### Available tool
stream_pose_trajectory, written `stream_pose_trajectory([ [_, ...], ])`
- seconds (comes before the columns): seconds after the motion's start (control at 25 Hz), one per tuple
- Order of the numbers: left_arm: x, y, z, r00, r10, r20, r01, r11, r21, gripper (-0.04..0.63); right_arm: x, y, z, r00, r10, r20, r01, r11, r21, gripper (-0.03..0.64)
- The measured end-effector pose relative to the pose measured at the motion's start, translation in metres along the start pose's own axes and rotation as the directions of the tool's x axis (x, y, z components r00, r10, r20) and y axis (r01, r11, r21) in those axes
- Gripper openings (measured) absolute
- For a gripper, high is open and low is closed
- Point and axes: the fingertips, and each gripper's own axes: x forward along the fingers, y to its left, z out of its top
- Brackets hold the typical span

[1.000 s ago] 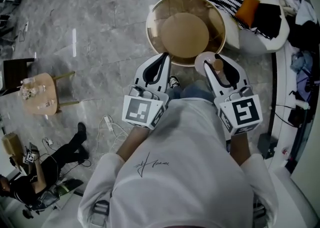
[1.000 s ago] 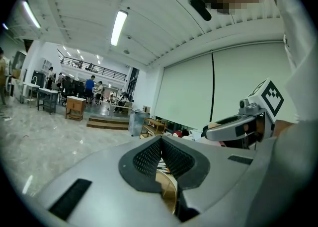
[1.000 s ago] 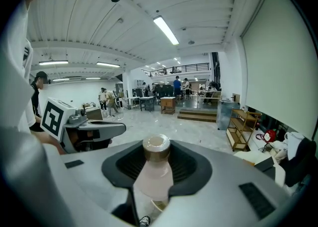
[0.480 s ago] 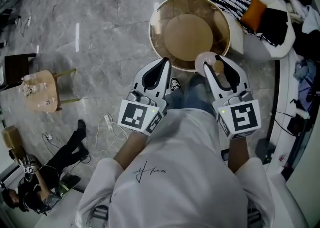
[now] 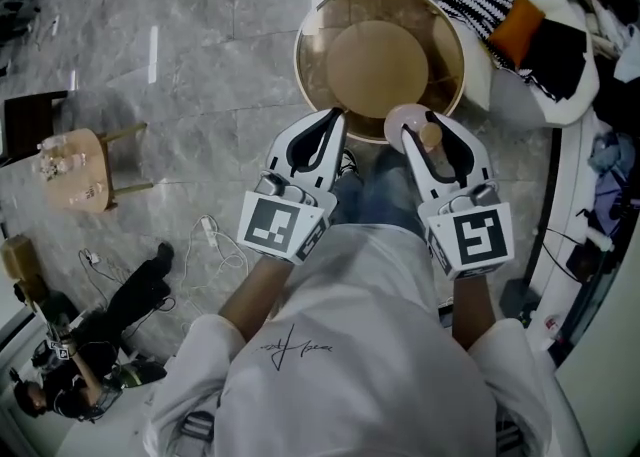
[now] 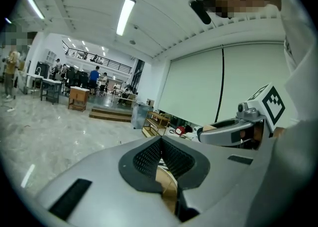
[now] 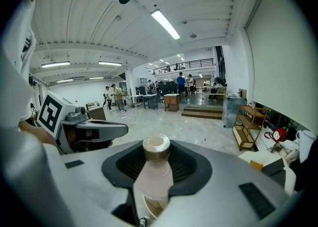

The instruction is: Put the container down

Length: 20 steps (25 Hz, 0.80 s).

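Our right tool (image 5: 428, 131) clamps the container (image 7: 152, 171) over the round tabletop's (image 5: 442, 57) near edge, our left tool (image 5: 332, 121) closed and empty; released here, it could tip off onto the floor (image 5: 200, 65).

A round table (image 5: 318, 15) stands on the grey floor (image 5: 200, 45) just ahead of you. A small wooden chair (image 5: 78, 173) and white cables (image 5: 214, 243) sit on the floor at your left.
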Motion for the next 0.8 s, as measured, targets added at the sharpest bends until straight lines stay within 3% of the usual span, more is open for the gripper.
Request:
stream_pose_trajectory([
  [0.24, 0.023, 0.009, -0.01, 0.999, 0.043, -0.025, -0.044, 0.999, -0.003, 0.017, 0.018, -0.011, -0.011, 0.999, 0.032, -0.02, -0.031, 0.999, 0.01, 0.143],
  [0.8, 0.066, 0.013, -0.038, 0.995, 0.054, -0.086, -0.056, 0.998, -0.02, 0.017, 0.047, -0.049, -0.043, 0.996, 0.06, -0.07, -0.057, 0.998, 0.034, 0.143],
])
